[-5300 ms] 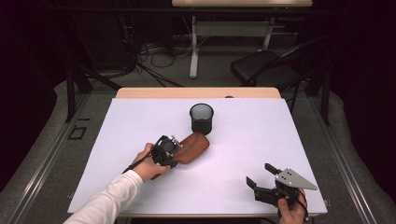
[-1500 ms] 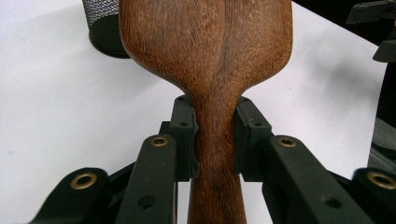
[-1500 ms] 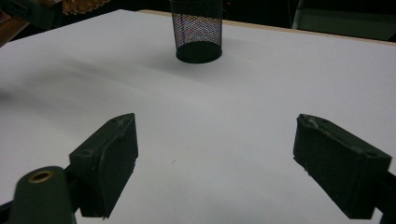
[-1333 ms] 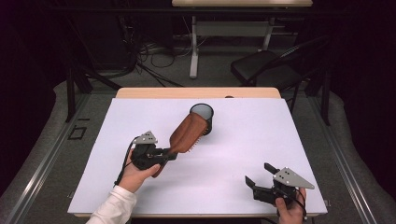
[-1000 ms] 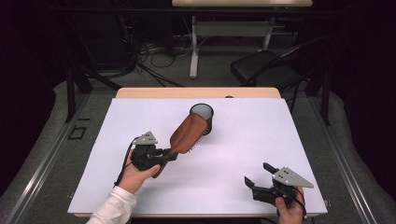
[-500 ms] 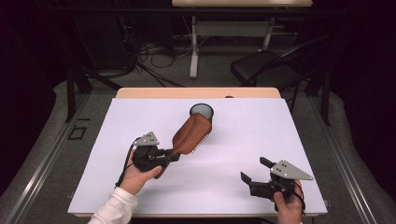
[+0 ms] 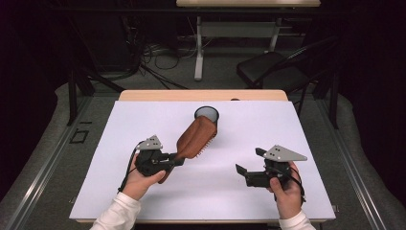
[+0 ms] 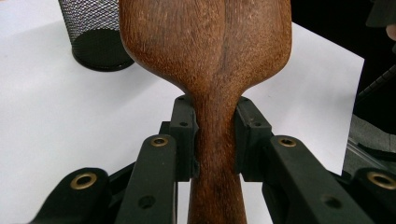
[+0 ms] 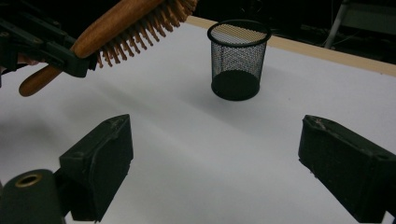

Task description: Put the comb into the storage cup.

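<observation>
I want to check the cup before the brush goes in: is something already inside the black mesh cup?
No, the mesh cup looks empty, and the hairbrush hangs in the air beside it.

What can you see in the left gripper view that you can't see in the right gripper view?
Left gripper view: the smooth wooden back of the brush, and the left gripper's pads squeezing its neck from both sides.

Right gripper view: the brush's bristles pointing down, the top rim of the cup, and the right gripper with its jaws wide apart, having just been opening, and nothing between them.

Both: the brush, the black mesh cup and the white table.
</observation>
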